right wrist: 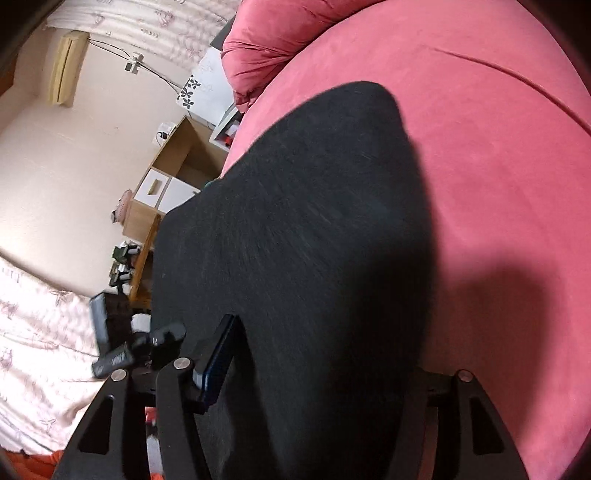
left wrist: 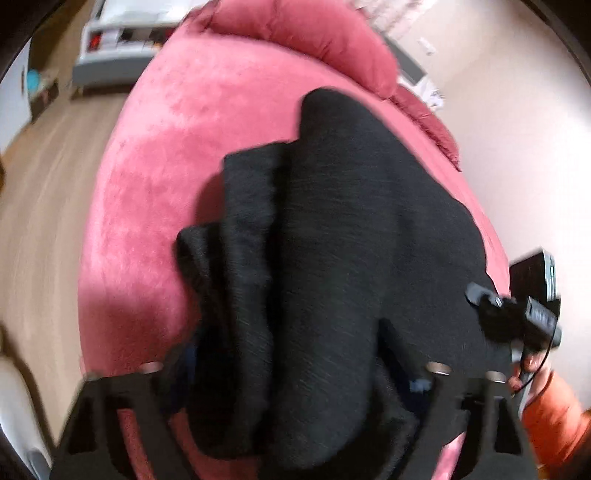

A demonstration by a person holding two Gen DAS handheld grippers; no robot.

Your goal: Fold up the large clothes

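Note:
A large black knit garment [left wrist: 332, 229] hangs over a pink bed [left wrist: 155, 177], lifted by both grippers. In the left wrist view its cloth bunches in folds between my left gripper [left wrist: 291, 373] fingers, which are shut on it. My right gripper shows at the right of that view [left wrist: 517, 317], at the garment's other edge. In the right wrist view the garment [right wrist: 306, 240] drapes flat from my right gripper [right wrist: 314, 373], which is shut on its near edge. The left gripper shows there at the lower left [right wrist: 147, 343]. The fingertips are hidden by cloth.
A pink pillow [left wrist: 306, 33] lies at the bed's far end. Wooden floor [left wrist: 40, 192] and a white shelf unit [left wrist: 110, 40] lie left of the bed. A wooden cabinet [right wrist: 173, 173] stands against the wall. Floral bedding [right wrist: 40, 350] lies at the lower left.

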